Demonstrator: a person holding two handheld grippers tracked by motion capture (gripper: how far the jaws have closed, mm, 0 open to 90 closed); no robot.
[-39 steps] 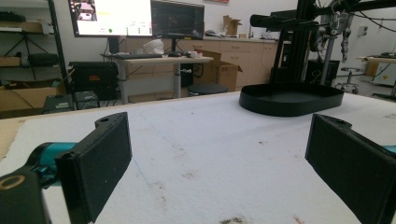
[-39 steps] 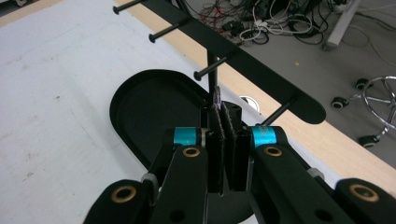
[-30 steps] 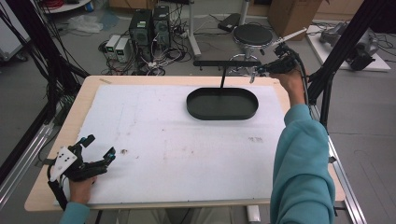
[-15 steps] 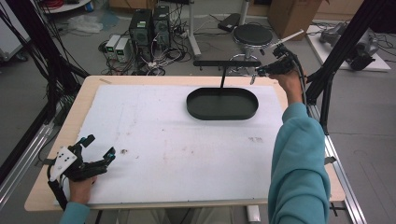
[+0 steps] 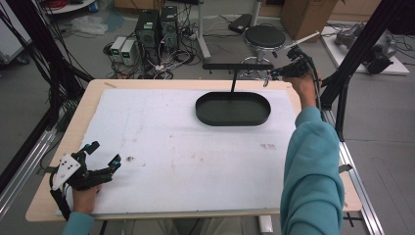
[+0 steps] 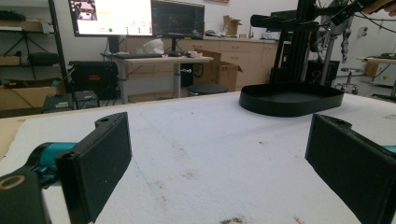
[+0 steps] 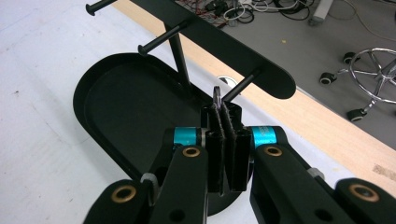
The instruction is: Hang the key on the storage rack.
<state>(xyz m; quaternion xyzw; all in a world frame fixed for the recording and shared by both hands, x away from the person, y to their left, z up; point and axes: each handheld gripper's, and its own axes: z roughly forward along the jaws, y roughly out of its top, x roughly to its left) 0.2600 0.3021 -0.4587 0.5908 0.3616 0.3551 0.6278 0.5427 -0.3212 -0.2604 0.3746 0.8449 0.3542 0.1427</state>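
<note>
Hanging the small metal ring (image 7: 217,95) on the rightmost peg (image 7: 240,86) of the black rack (image 5: 238,66) looks like the work in hand, and the margin seems thin: the ring is pinched by its lower edge alone, so a slight tilt of the wrist could make it strike the peg's knob and twist out, dropping into the oval tray (image 5: 233,108) or off the far edge of the table (image 5: 147,84). A push on the crossbar might also rock the stand. The right gripper (image 7: 227,119) has its jaws closed tight on the ring, right at the peg's tip. The left gripper (image 5: 102,157) rests at the near left corner, jaws wide apart, holding nothing.
</note>
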